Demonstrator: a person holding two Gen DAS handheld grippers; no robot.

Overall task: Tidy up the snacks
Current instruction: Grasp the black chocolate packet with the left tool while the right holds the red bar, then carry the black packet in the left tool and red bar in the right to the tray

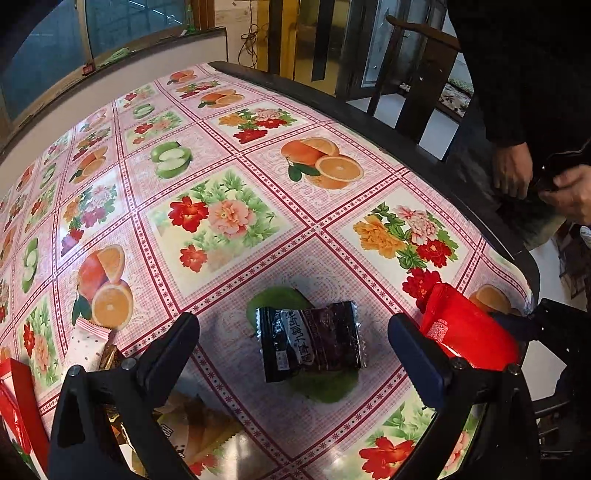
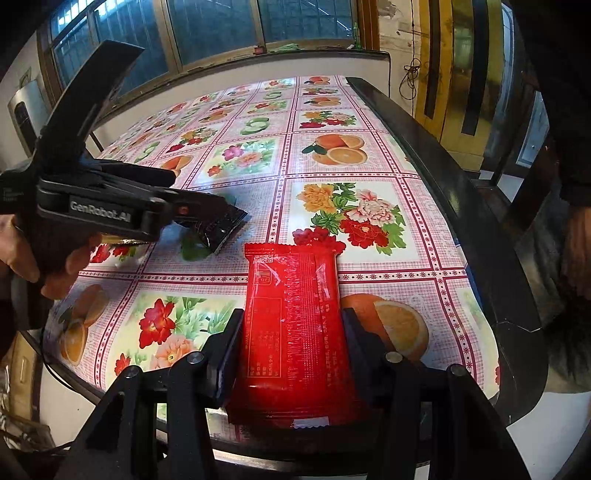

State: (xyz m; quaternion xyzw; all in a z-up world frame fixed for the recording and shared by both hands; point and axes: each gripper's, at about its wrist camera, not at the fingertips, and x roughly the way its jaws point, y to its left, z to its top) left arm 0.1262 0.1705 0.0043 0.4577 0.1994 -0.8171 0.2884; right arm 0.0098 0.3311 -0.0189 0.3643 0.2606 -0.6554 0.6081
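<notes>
Glossy foil and crinkled plastic catch the light here. Between the black fingers of the right gripper [image 2: 291, 343] sits a long red plastic snack packet [image 2: 295, 332], smooth and shiny with fine printed text and a serrated top edge; both pads press on its sides, pinching it above the near table edge. The left gripper [image 1: 293, 339] hangs with its fingers spread wide, one on each side of a small dark, glossy foil snack sachet [image 1: 310, 341] with white characters that lies flat on the cloth, touching neither finger. Beside the left finger lie a pale dotted wrapper with a zigzag seal [image 1: 88, 345] and a tan-printed snack bag [image 1: 199, 432], with a red carton [image 1: 14, 402] at the frame's edge. A hand [image 2: 44, 266] grips the left tool.

Covering the table is a slick pink oilcloth [image 1: 221, 155], chequered into squares of oranges, green apples and peonies, bordered by a dark rounded table rim [image 2: 461, 192]. Behind stand large windows [image 2: 221, 26], yellow doors [image 2: 443, 74] and a dark wooden chair [image 1: 417, 74].
</notes>
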